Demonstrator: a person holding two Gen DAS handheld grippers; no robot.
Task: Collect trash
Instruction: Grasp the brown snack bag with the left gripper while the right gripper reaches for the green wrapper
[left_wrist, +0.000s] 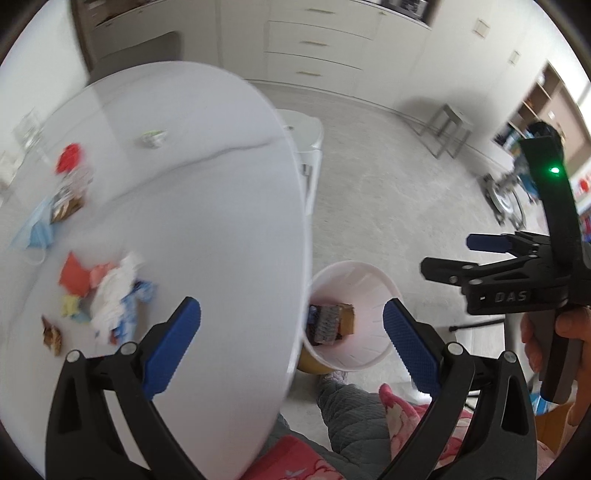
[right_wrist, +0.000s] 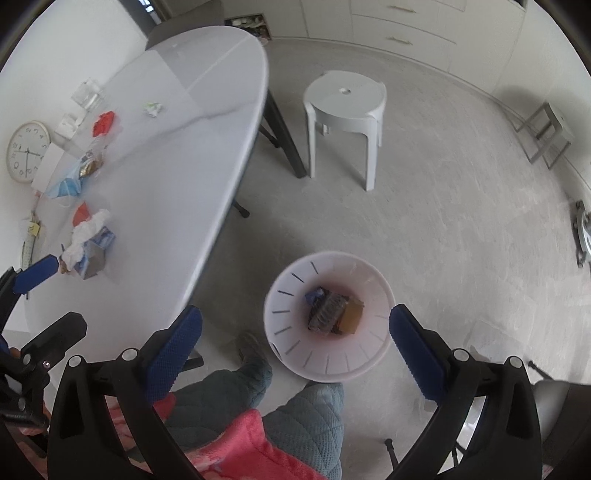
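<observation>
Hovering spread and empty, left gripper (left_wrist: 291, 332) sits nearer the crumpled tissue pile (left_wrist: 114, 291) at ten o'clock; right gripper (right_wrist: 295, 336), also spread, overhangs the bin (right_wrist: 288, 354)

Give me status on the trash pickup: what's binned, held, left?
Done: a few wrappers lie in the white slotted plastic bin on the floor. In hand: nothing; left tongs and right tongs are open and empty. Left on the white oval table: blue face mask, red crumpled wrapper, white tissue pile.

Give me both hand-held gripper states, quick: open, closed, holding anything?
Left hand-held gripper: open, holding nothing.
Right hand-held gripper: open, empty, above the white bin.
</observation>
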